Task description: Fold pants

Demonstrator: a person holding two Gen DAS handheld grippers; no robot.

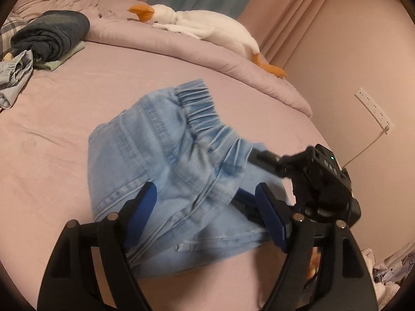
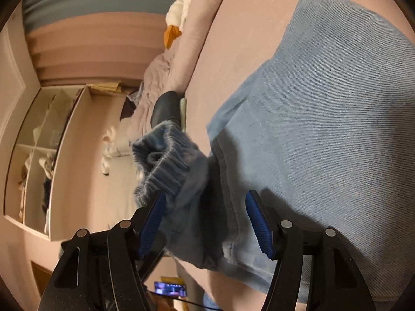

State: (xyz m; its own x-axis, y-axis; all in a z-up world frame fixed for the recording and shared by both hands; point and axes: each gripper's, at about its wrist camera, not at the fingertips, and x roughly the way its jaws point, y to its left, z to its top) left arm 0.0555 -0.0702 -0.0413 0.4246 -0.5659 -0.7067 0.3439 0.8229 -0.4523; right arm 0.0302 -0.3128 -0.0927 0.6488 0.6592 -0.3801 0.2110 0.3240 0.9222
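Note:
Light blue denim pants [image 1: 166,160] lie folded on the pink bed sheet [image 1: 52,155], elastic waistband [image 1: 207,114] on top toward the far side. My left gripper [image 1: 205,202] is open, its blue pads either side of the near edge of the pants, just above the cloth. My right gripper [image 2: 205,223] is open too, with the folded edge and waistband [image 2: 166,165] of the pants [image 2: 324,119] between its blue pads, not clamped. The right gripper's black body [image 1: 319,178] shows at the right edge of the pants in the left wrist view.
A white plush goose [image 1: 202,23] lies on the rolled duvet [image 1: 181,44] at the back. Folded dark clothes [image 1: 52,36] and a crumpled grey garment [image 1: 15,77] sit at the far left. A wall with a power strip [image 1: 373,108] is at right. Open shelving [image 2: 41,155] stands beside the bed.

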